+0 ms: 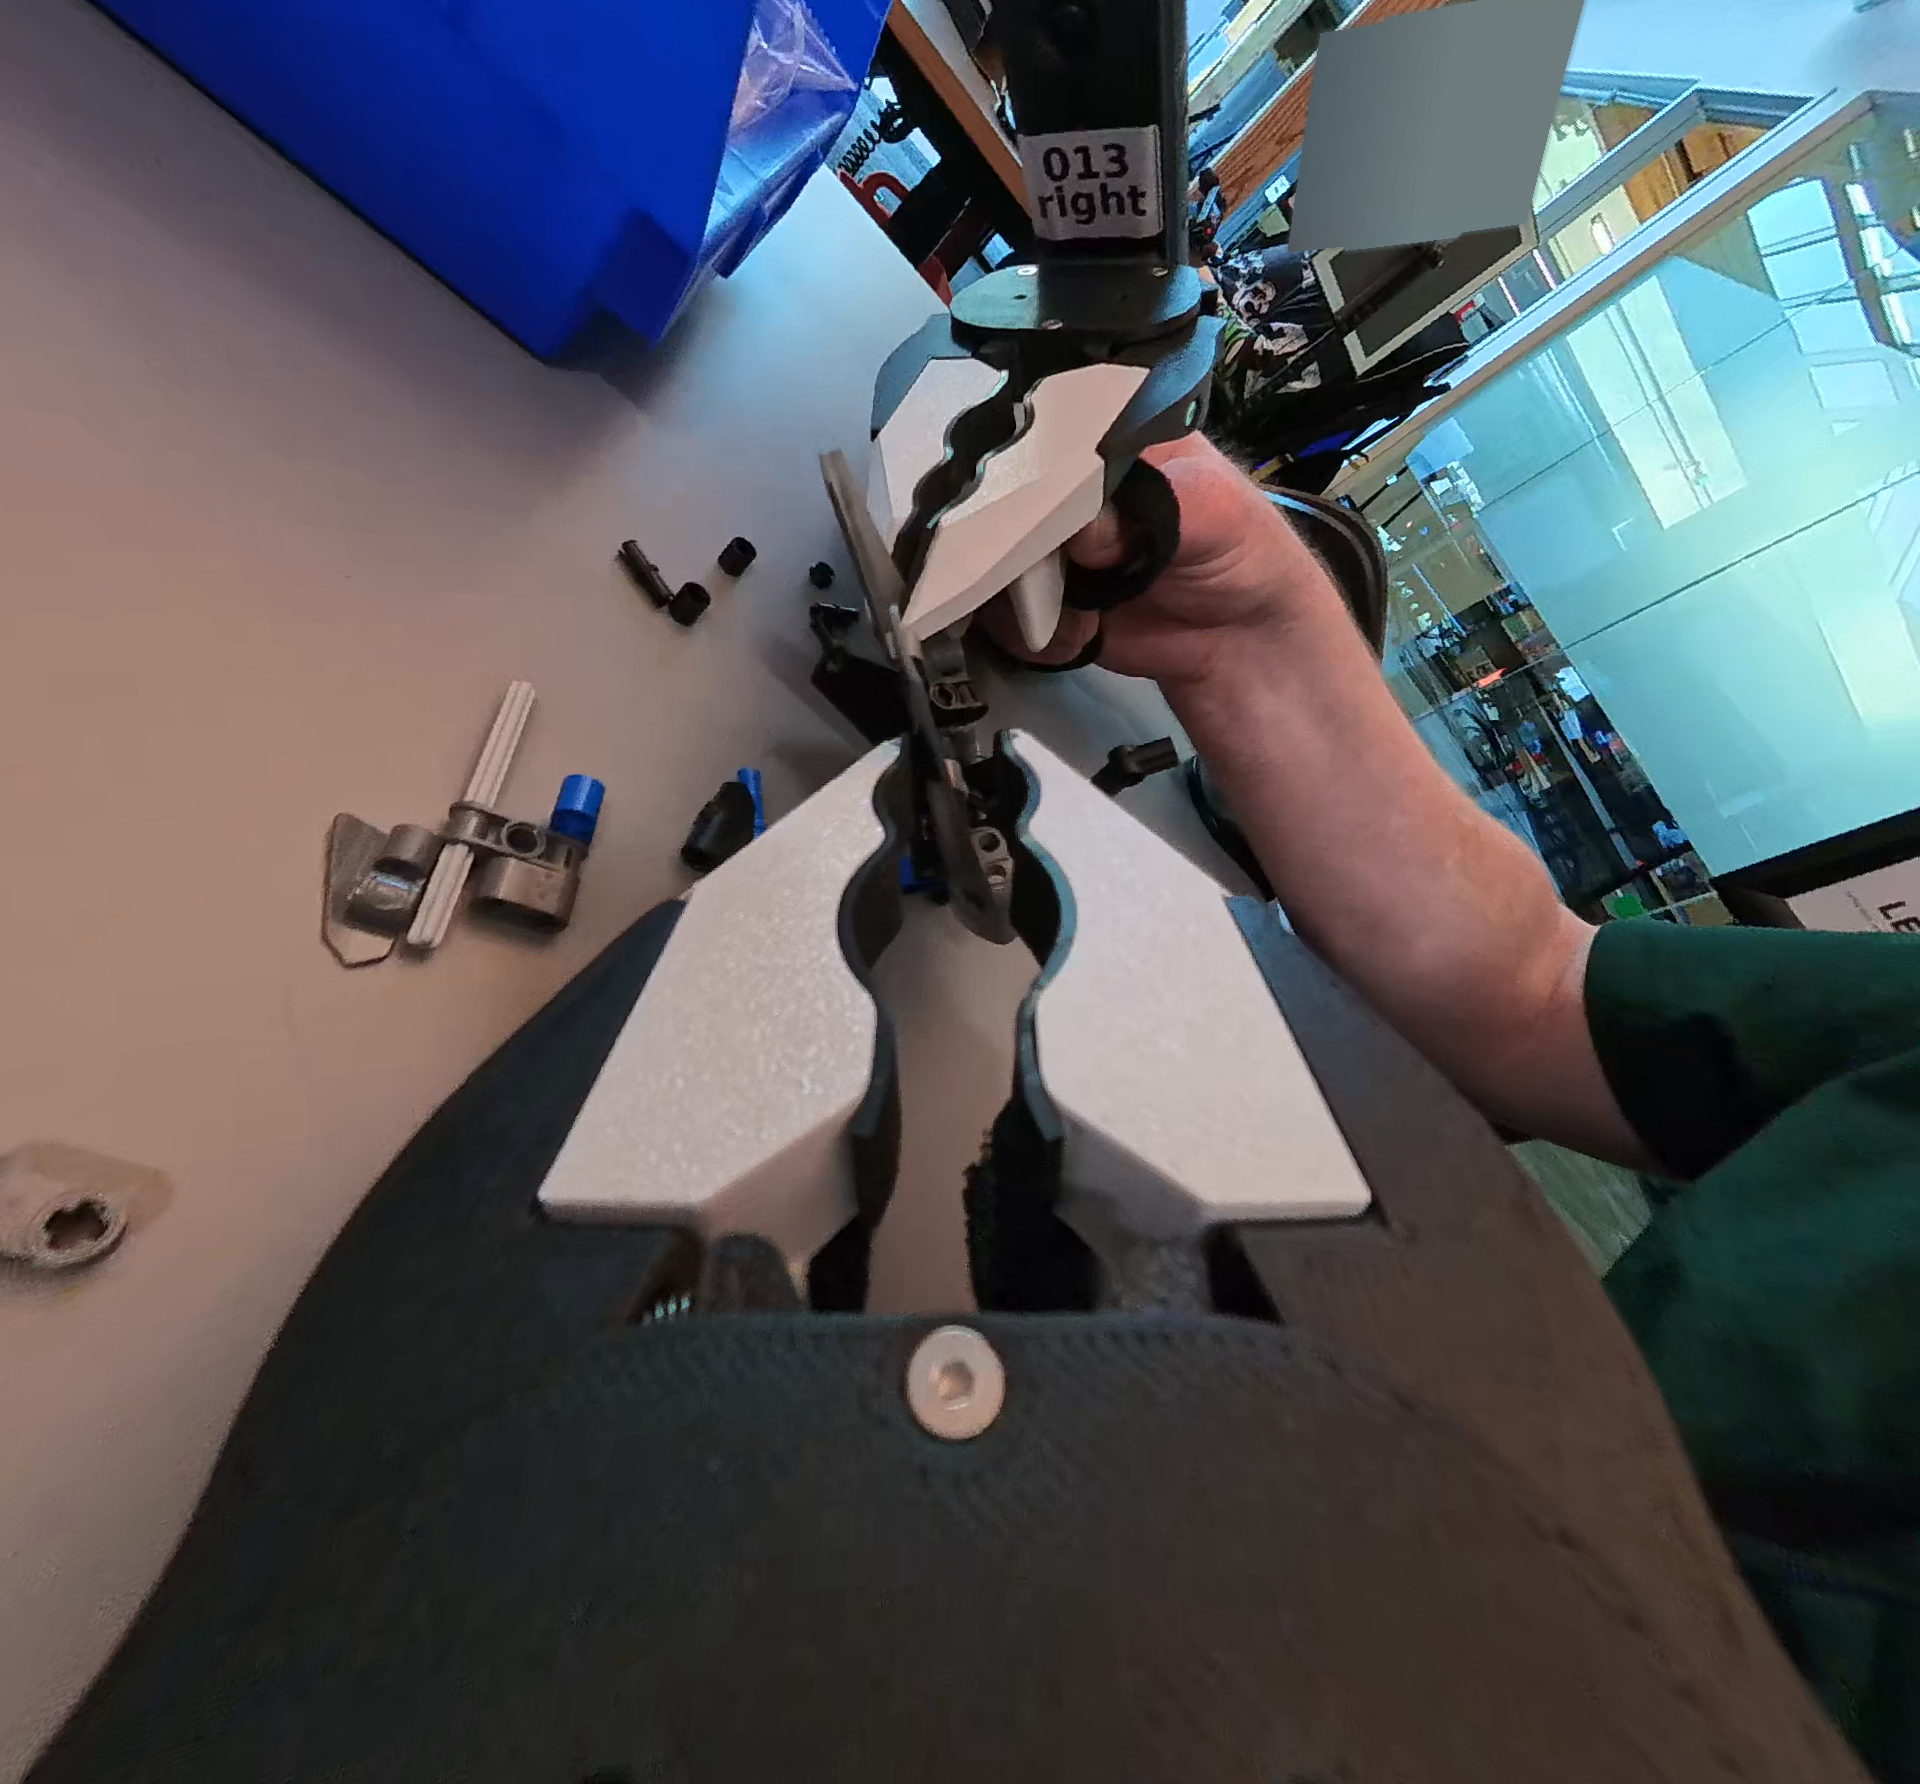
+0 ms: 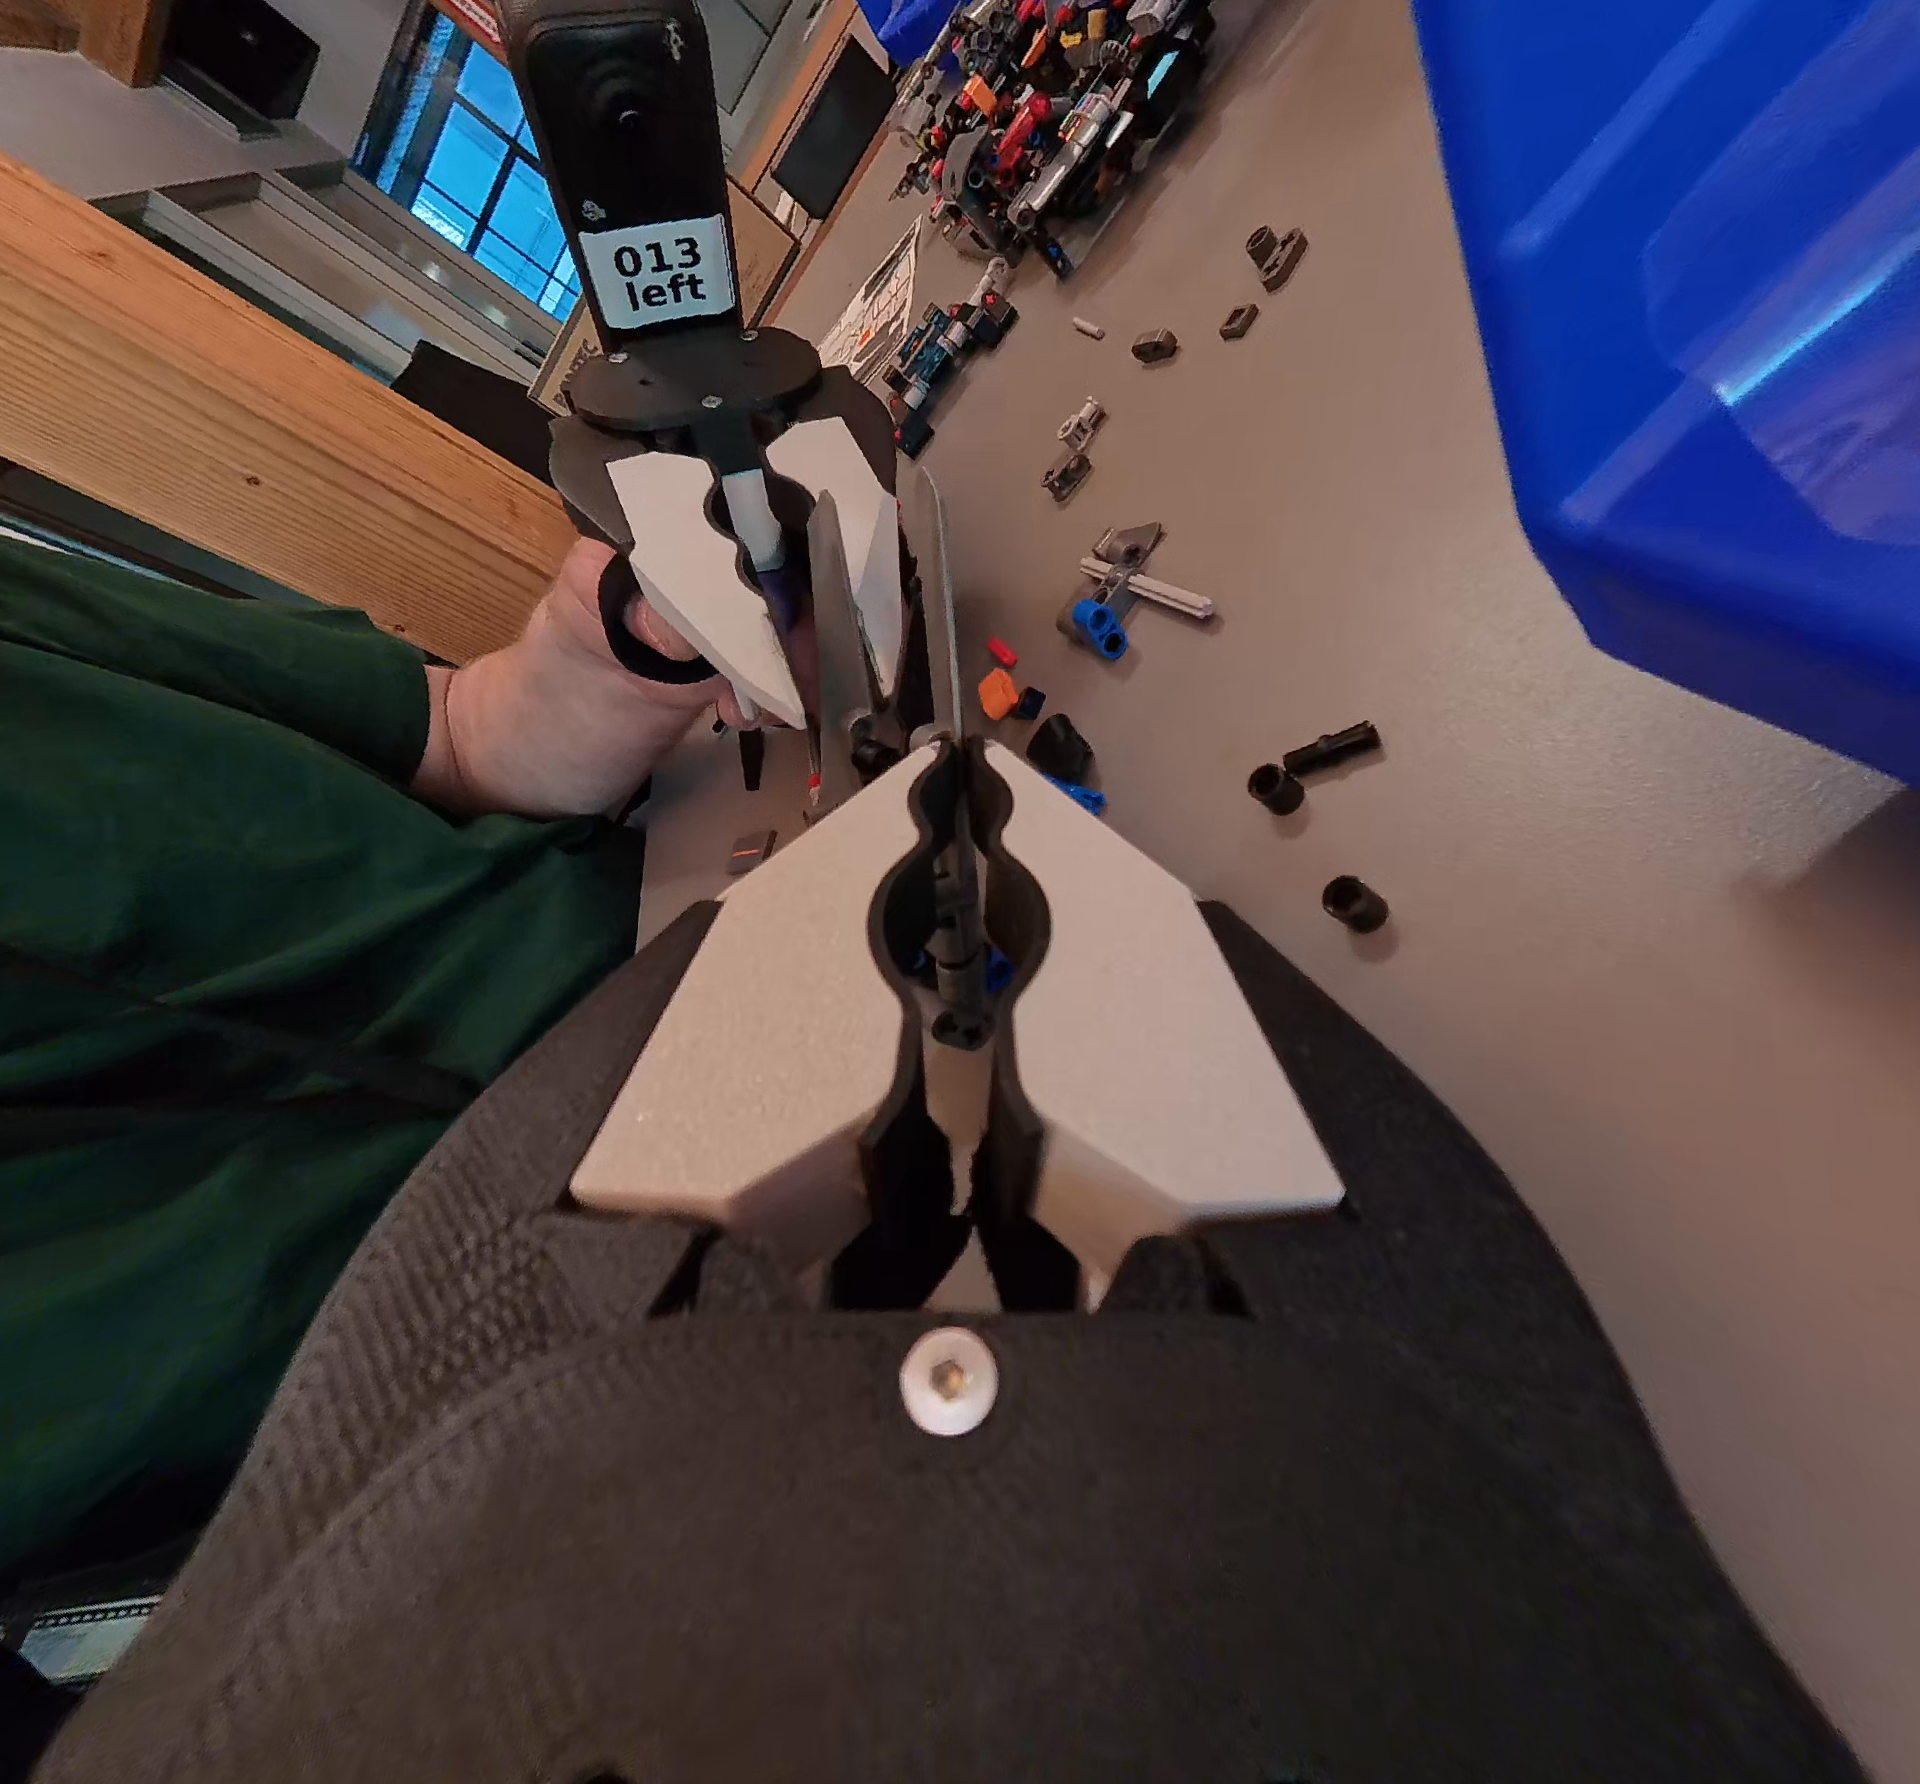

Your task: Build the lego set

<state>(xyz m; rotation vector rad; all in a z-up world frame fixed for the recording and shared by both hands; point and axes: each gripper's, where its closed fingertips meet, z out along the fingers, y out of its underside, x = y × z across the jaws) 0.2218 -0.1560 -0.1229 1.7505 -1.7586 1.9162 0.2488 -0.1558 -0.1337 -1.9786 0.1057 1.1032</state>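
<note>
My left gripper (image 1: 954, 747) is shut on a grey lego assembly (image 1: 961, 846), a thin grey panel with black, grey and blue parts, held above the table. My right gripper (image 2: 956, 747) is shut on a thin grey panel (image 2: 940, 591) with black pieces (image 2: 961, 965) between its fingers. The two grippers face each other tip to tip. In the left wrist view the right gripper (image 1: 914, 622) pinches the upper part of the panel. In the right wrist view the left gripper (image 2: 842, 700) holds a second grey panel (image 2: 831, 612). I cannot tell if the two panels are joined.
A blue bin (image 1: 468, 72) stands on the grey table (image 1: 208, 591) beside the work spot. A small grey piece with a white axle and blue pin (image 1: 488, 851) and black pins (image 1: 675, 581) lie loose. A large part-built model (image 2: 1049, 93) sits farther off. Both grippers' tips are close together, under 4 cm apart.
</note>
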